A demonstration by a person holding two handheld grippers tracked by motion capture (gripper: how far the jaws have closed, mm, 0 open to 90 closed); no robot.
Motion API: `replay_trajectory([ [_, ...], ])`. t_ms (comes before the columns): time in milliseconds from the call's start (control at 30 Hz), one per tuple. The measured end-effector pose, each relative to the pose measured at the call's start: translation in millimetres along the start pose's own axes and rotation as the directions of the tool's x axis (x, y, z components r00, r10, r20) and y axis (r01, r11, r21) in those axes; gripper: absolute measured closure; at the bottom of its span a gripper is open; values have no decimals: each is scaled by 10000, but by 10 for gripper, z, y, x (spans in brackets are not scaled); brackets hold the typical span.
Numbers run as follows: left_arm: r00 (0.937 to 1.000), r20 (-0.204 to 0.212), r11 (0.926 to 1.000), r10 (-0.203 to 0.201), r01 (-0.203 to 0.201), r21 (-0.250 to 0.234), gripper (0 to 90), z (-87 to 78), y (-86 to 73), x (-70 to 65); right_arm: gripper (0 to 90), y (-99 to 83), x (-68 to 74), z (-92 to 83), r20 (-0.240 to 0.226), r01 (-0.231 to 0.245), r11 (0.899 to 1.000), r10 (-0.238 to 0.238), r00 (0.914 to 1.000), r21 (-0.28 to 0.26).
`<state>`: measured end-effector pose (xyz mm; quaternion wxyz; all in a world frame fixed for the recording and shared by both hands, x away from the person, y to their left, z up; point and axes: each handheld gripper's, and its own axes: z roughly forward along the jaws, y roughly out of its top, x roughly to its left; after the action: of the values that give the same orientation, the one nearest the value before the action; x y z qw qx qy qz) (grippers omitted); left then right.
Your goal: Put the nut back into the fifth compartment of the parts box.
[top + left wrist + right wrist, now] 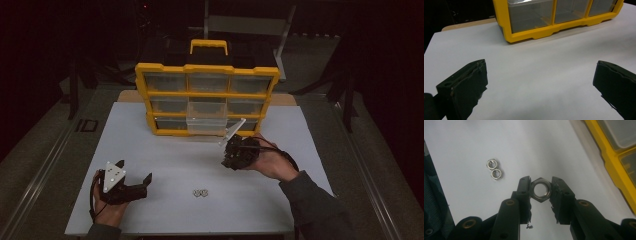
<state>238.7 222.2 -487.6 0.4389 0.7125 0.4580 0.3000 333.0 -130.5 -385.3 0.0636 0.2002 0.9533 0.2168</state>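
A steel hex nut [540, 190] is pinched between the two black jaws of my right gripper [540, 188], held above the white table. In the high view that right gripper [239, 152] hovers just in front of the yellow drawer organizer [207, 72], beside its pulled-out clear drawer [206, 126]. Two more nuts [494, 170] lie touching each other on the table; in the high view these nuts [201, 192] lie near the front middle. My left gripper [145, 182] rests at the front left with its jaws wide apart and nothing between them [541, 82].
The organizer has rows of clear drawers in a yellow frame and a yellow handle [208, 46] on top. The white tabletop [165, 155] ends in dark floor on all sides. A grey plate [113, 175] sits on the left gripper.
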Motion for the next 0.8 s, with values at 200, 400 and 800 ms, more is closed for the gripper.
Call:
replay_trajectory([
  [200, 10000, 0, 10000, -7, 7, 15, 0, 2, -1, 0, 700, 28, -28, -41, 26, -50, 10000, 50, 10000, -47],
  [400, 10000, 9, 10000, 5, -5, 29, 0, 3, -1, -1, 700, 65, -44, -80, 37, -9, 10000, 9, 10000, -43],
  [800, 10000, 2, 10000, 30, -30, 43, 0, 4, -1, 1, 700, 148, -92, -155, 160, 10, 10000, -9, 9999, -62],
])
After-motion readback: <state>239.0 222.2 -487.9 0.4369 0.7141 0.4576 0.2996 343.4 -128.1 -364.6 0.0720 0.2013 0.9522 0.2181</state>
